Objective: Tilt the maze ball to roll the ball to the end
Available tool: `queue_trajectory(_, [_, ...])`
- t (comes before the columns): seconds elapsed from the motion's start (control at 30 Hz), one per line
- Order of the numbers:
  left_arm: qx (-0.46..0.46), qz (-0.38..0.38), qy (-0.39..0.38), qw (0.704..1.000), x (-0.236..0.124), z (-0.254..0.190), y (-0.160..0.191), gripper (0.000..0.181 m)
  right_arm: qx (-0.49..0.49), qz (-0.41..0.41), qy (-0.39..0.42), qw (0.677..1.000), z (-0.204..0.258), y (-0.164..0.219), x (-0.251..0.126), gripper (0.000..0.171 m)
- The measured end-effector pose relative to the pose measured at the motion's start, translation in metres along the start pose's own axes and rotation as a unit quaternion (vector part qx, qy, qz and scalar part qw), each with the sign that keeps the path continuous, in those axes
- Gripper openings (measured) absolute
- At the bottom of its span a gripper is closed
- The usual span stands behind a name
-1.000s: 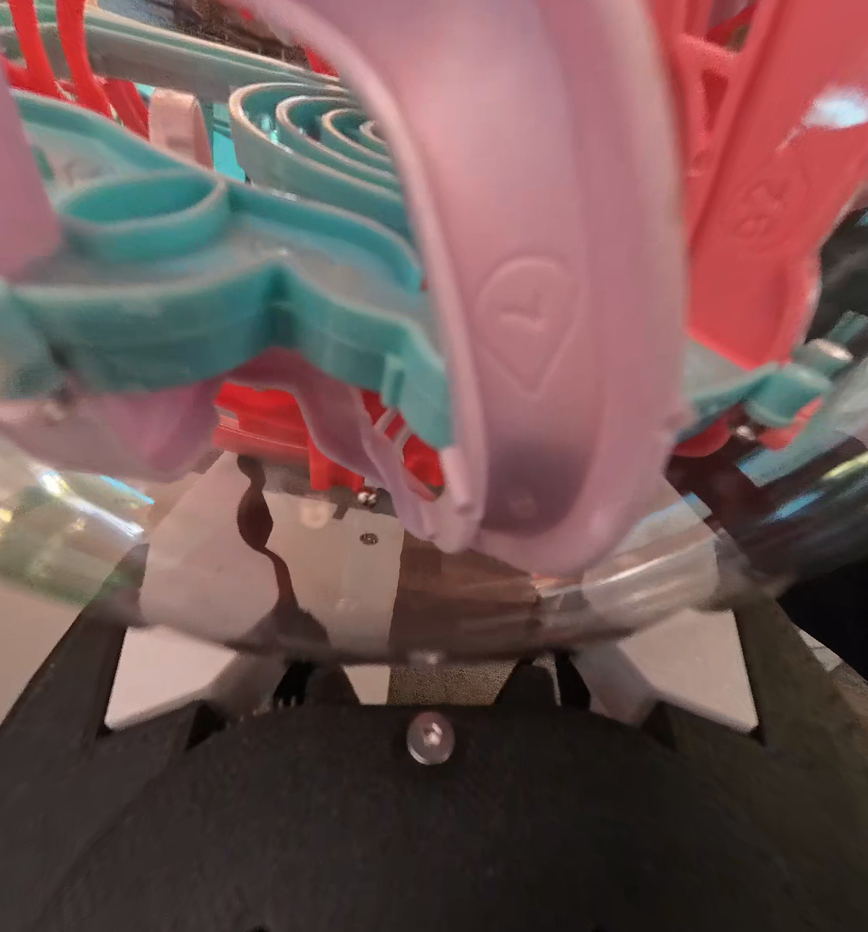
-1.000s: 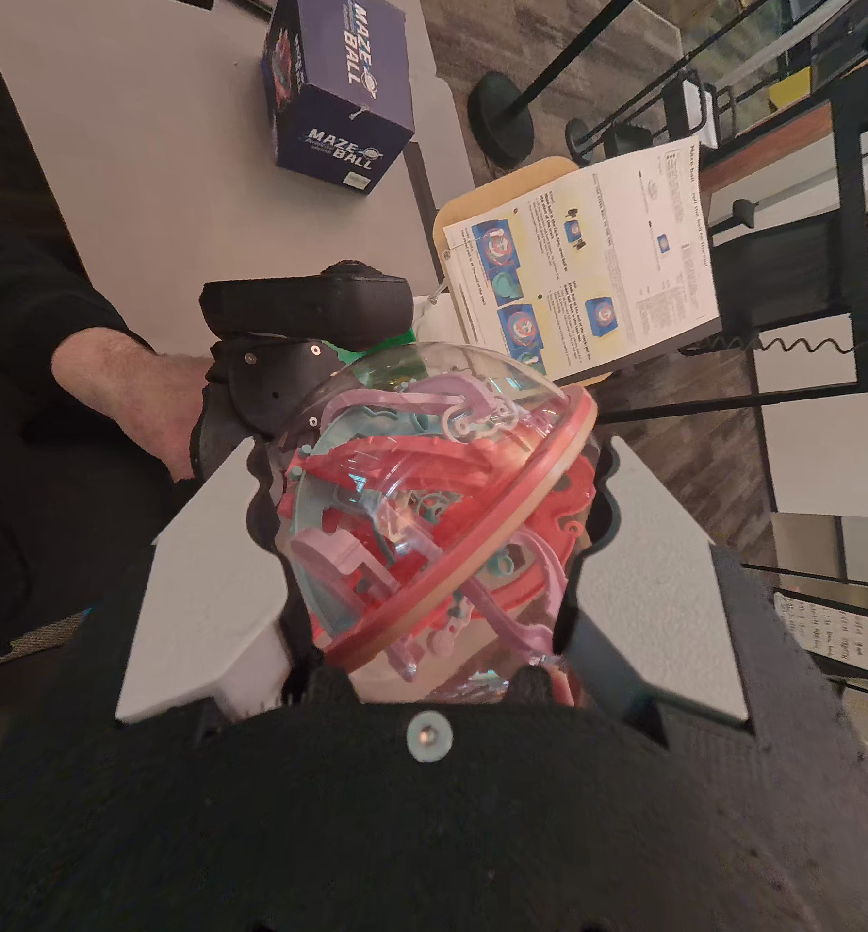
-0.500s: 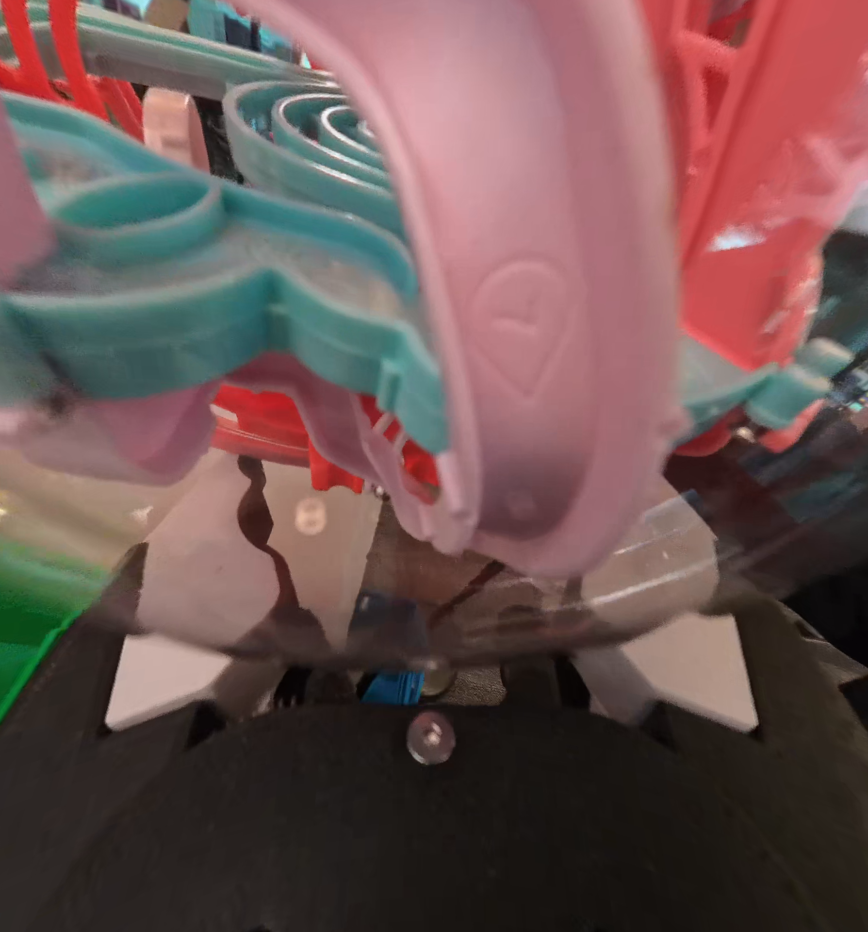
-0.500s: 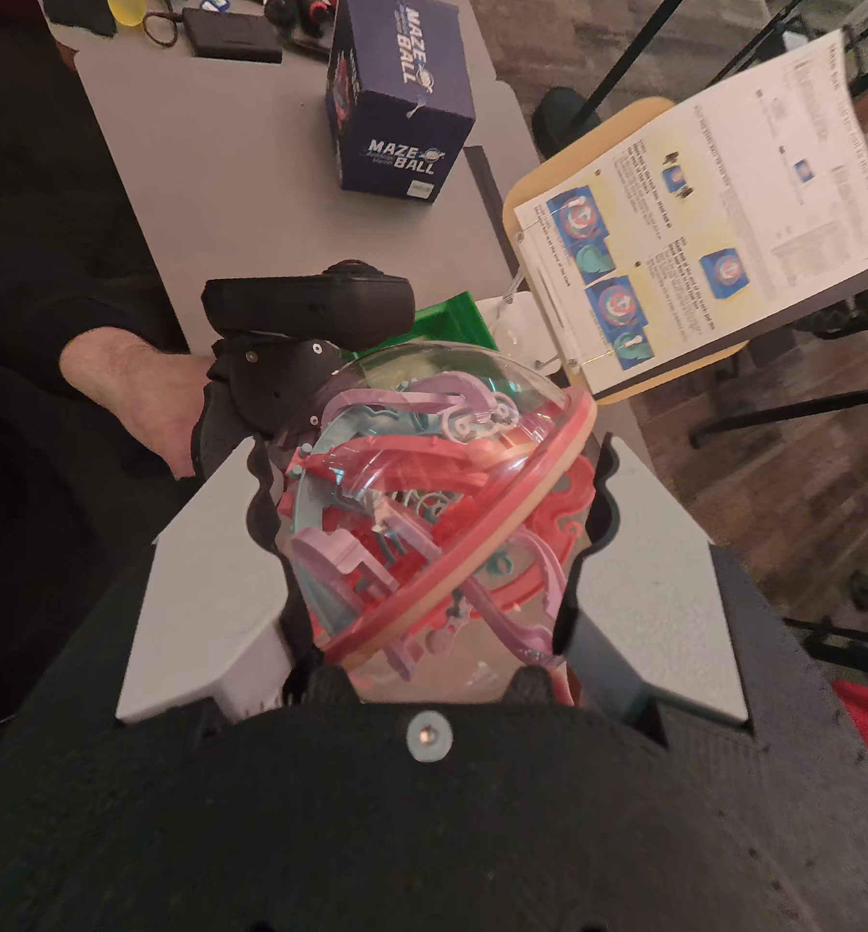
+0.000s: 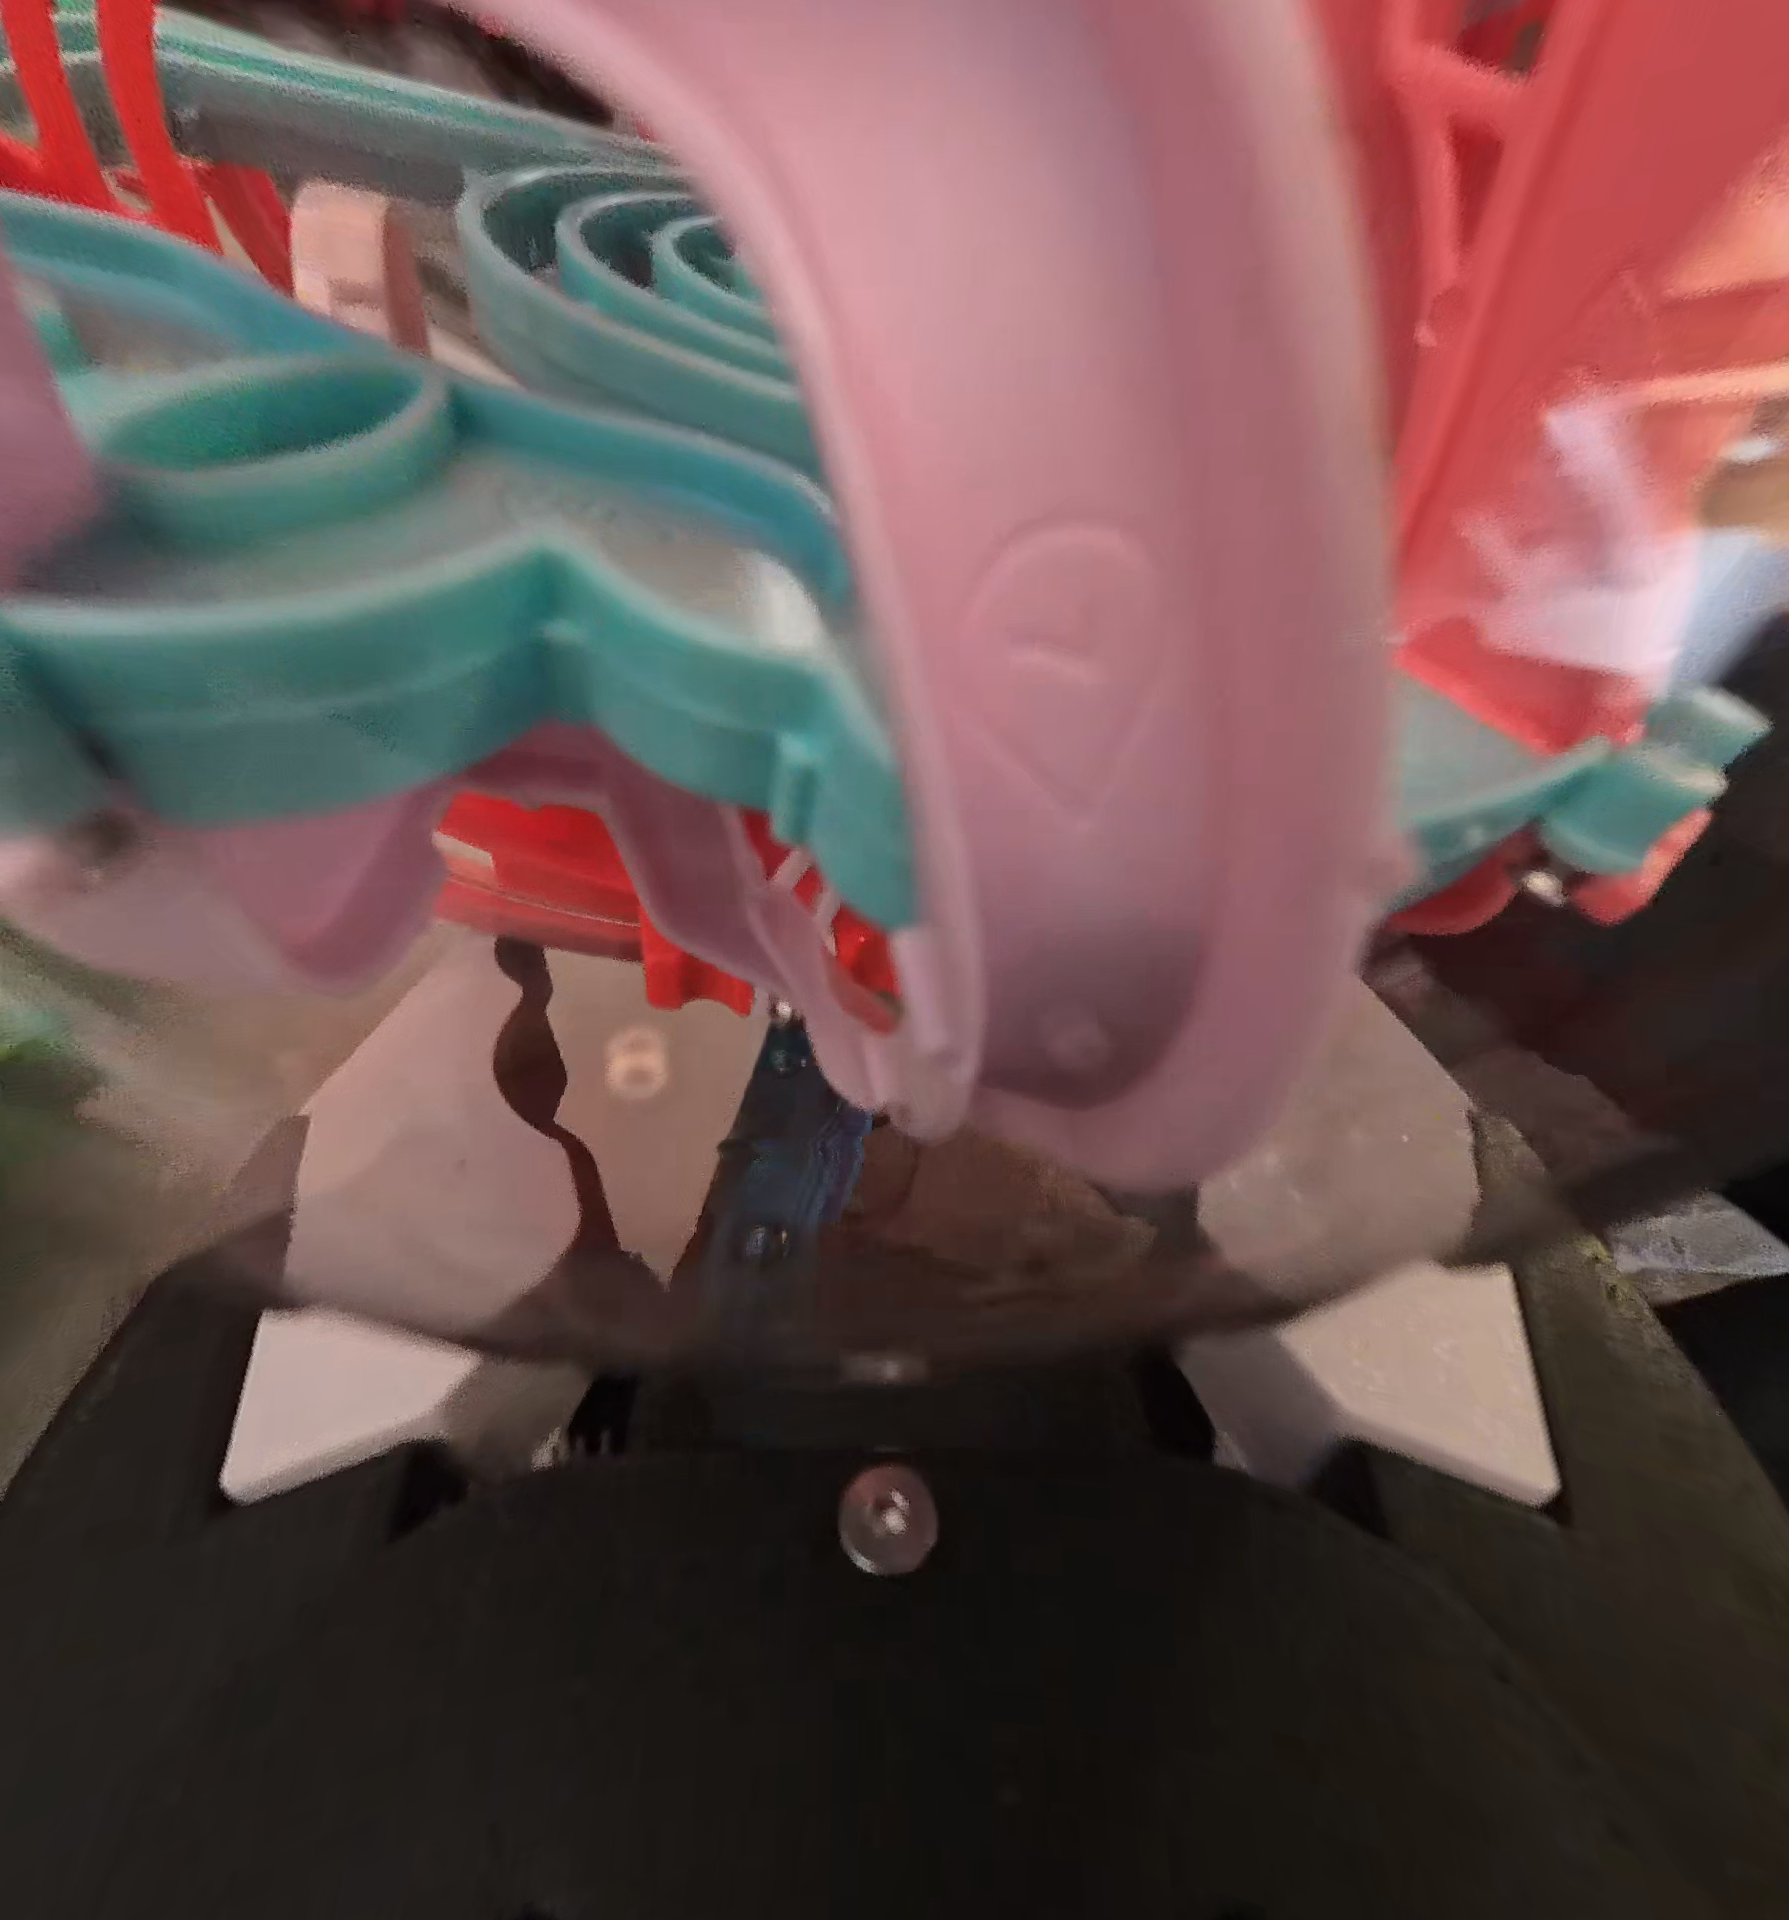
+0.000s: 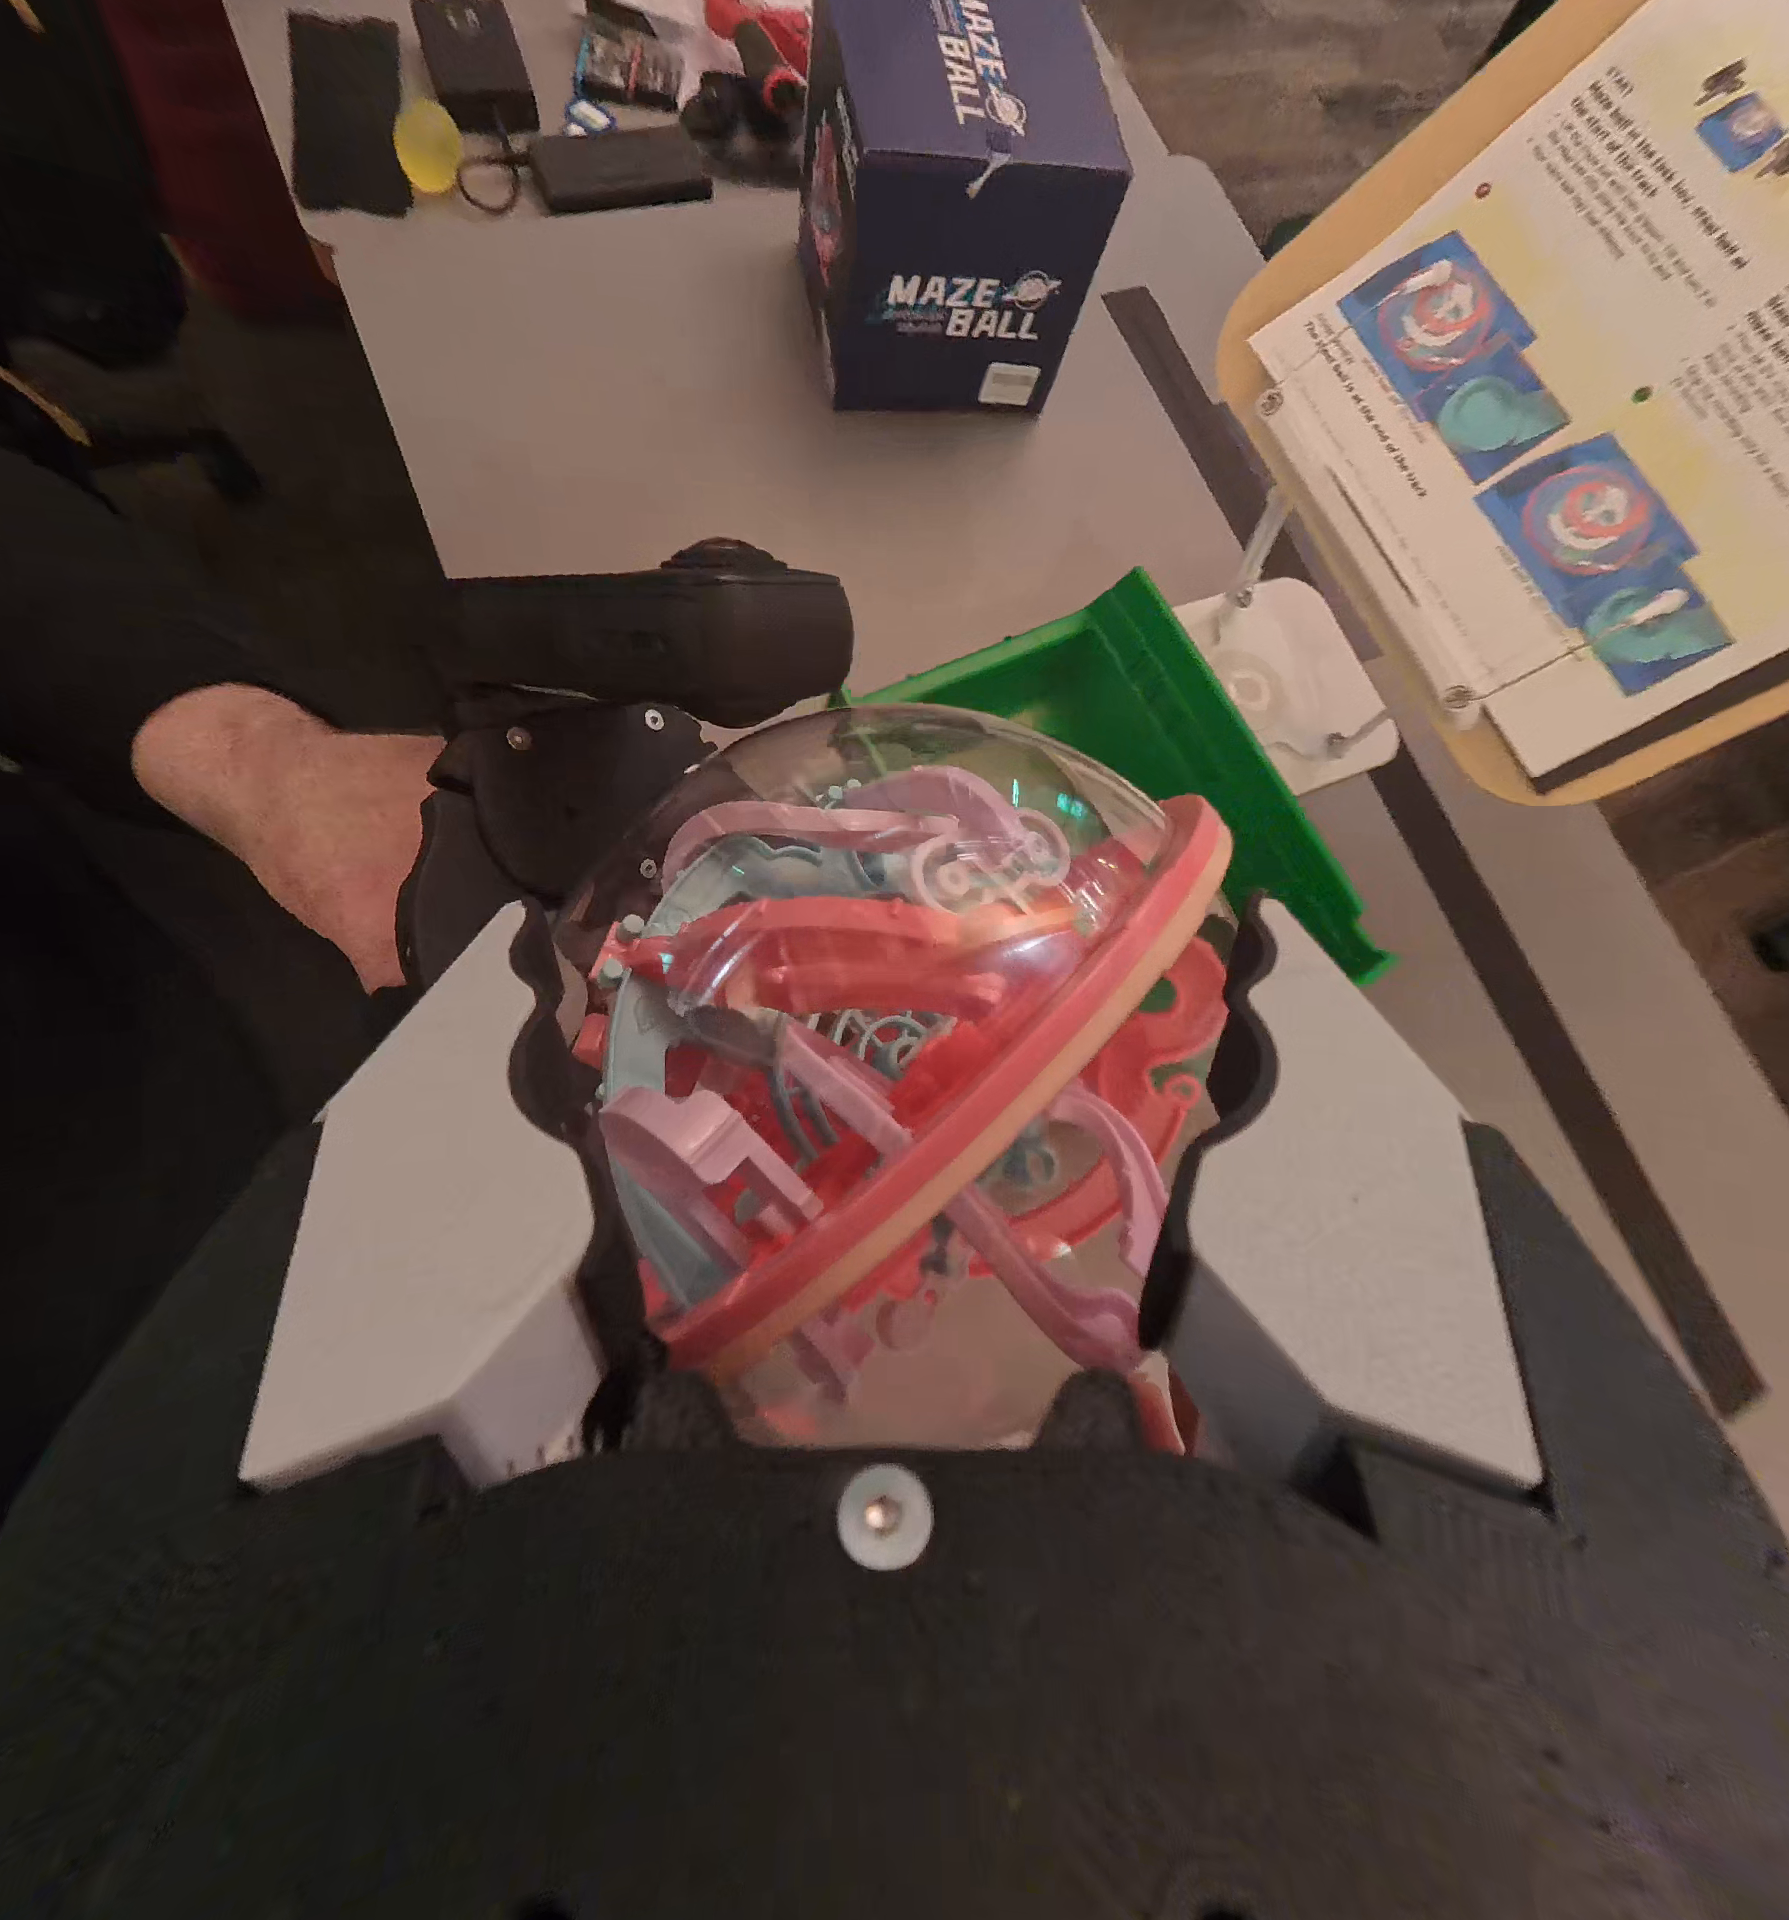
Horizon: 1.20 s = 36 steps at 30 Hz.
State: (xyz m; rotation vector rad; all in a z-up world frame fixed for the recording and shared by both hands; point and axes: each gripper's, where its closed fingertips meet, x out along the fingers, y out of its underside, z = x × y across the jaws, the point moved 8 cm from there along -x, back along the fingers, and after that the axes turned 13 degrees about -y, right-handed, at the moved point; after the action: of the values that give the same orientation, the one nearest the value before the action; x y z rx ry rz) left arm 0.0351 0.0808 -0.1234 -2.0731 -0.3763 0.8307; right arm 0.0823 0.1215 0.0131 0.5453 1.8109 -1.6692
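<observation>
The maze ball (image 6: pixel 890 1039) is a clear sphere with pink, red and teal tracks inside. My right gripper (image 6: pixel 888 920) is shut on it, one finger on each side, and holds it above the table. My left gripper (image 6: pixel 599 727), held in a person's hand (image 6: pixel 277 810), grips the ball's far left side. In the left wrist view the maze ball (image 5: pixel 1077 520) fills the frame, blurred, and sits between the fingers of my left gripper (image 5: pixel 885 1195). I cannot make out the small ball inside.
A grey table (image 6: pixel 609 395) lies below. On it stand a dark blue box (image 6: pixel 957 208), a green tray (image 6: pixel 1129 707) and several small items (image 6: pixel 557 125) at the far end. A clipboard with an instruction sheet (image 6: pixel 1576 395) stands at the right.
Both grippers have swung together with the ball held the same way. In the right wrist view the table, box and sheet have slid down and toward me. The left wrist view has grown more blurred.
</observation>
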Motion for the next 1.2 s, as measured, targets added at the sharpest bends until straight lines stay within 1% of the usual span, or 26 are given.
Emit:
queue_trajectory(0.23, [-0.012, 0.095, -0.05, 0.994, 0.005, 0.035, 0.053, 0.127, 0.054, -0.09, -0.033, 0.994, -0.009, 0.055, 0.051, 0.126])
queue_trajectory(0.43, [-0.009, 0.16, -0.07, 0.985, 0.009, 0.059, 0.084, 0.127, 0.089, -0.15, -0.05, 0.983, -0.017, 0.091, 0.081, 0.124])
queue_trajectory(0.6, [0.006, 0.219, -0.08, 0.972, 0.016, 0.074, 0.1, 0.125, 0.125, -0.199, -0.061, 0.97, -0.024, 0.124, 0.097, 0.122])
queue_trajectory(0.7, [0.029, 0.265, -0.097, 0.959, 0.02, 0.083, 0.109, 0.119, 0.145, -0.226, -0.072, 0.961, -0.028, 0.142, 0.107, 0.123])
queue_trajectory(0.87, [0.045, 0.323, -0.093, 0.941, 0.023, 0.091, 0.119, 0.123, 0.171, -0.258, -0.088, 0.947, -0.033, 0.165, 0.119, 0.123])
queue_trajectory(1.07, [0.079, 0.366, -0.099, 0.922, 0.026, 0.097, 0.128, 0.121, 0.212, -0.285, -0.108, 0.929, -0.041, 0.188, 0.128, 0.123])
queue_trajectory(1.2, [0.094, 0.376, -0.085, 0.918, 0.026, 0.099, 0.129, 0.118, 0.224, -0.295, -0.118, 0.921, -0.043, 0.195, 0.129, 0.123])
